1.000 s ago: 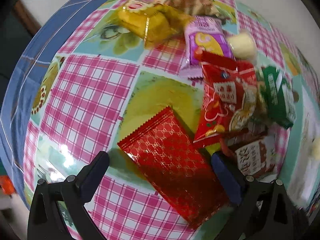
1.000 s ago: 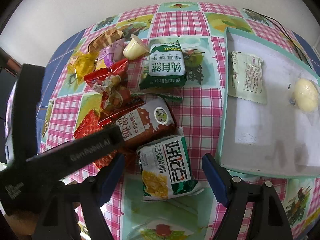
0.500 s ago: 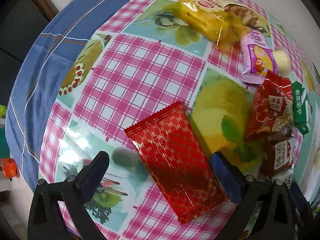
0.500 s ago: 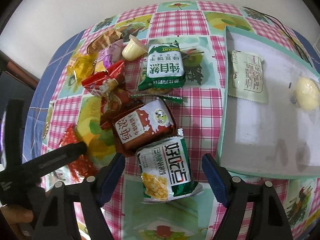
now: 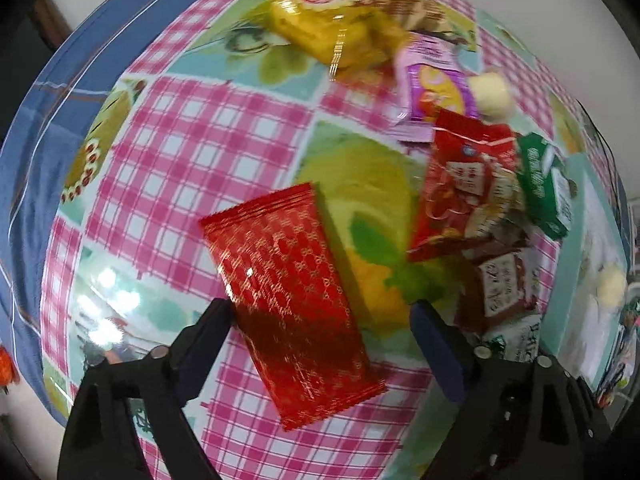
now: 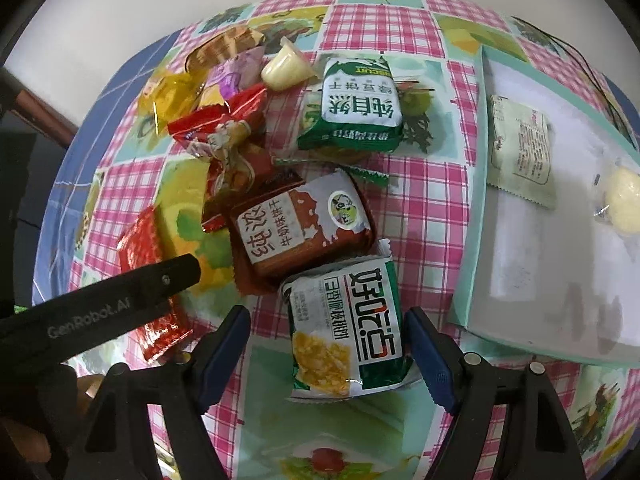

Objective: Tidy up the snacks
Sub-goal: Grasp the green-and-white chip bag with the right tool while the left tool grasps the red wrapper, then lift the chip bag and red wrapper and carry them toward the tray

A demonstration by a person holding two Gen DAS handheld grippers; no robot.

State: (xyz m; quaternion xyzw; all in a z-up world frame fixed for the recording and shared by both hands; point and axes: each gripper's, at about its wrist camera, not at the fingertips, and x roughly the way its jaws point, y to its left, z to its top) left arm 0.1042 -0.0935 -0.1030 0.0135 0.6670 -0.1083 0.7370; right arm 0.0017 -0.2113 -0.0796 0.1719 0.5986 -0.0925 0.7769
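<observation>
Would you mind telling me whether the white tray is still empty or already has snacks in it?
Not empty. The white tray holds a pale green packet lying flat and a wrapped yellowish round snack; the rest of its floor is bare.

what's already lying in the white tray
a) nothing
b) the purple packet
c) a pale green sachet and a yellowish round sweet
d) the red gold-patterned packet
c: in the right wrist view the pale green sachet and the yellowish round sweet lie inside the white tray.

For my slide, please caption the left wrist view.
Left gripper closing around a red foil packet on the checked tablecloth.
</observation>
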